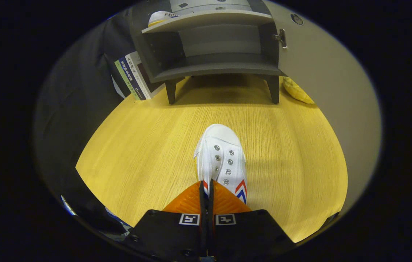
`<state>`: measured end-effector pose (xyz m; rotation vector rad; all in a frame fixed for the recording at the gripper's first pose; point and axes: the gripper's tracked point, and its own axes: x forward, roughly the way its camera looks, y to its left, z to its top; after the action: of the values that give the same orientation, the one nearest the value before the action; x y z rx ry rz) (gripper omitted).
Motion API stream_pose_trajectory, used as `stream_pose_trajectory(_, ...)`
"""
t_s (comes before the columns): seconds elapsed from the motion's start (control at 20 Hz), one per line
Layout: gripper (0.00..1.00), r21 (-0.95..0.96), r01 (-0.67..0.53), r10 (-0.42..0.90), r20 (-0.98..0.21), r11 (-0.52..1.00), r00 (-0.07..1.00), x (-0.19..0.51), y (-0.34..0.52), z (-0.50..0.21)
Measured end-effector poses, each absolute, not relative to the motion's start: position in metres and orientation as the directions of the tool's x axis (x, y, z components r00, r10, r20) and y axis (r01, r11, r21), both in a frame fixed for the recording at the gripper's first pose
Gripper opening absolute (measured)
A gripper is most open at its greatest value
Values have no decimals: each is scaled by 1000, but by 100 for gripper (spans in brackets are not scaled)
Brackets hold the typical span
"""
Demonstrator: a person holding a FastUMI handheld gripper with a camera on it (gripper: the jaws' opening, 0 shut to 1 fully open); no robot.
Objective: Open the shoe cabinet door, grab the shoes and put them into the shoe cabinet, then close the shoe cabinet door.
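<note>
While I look along the tongs [208,187], some standing books [133,76] lean left of the open grey wooden shoe cabinet [213,43]; their spine writing is too small to read. My fingers are pinched on the white canvas shoe [220,160] over the yellow wooden table [147,145]. A yellow banana [297,91] lies right.

shoe [221,160] before cabinet [213,43], books [133,76] left

The book spines [133,76] carry printed characters, too small to read. The shoe on the shelf [160,17] bears blue lettering, cut off. The gripper [208,185], fingers pinched on the white shoe [222,156] with its red-and-blue chevron, wears two square coded tags [189,219].
</note>
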<state>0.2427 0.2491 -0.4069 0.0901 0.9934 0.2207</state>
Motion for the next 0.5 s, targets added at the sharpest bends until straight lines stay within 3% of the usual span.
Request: stream_pose_trajectory(0.5,2,287,-214,355,-658,934,665,290,282,-307)
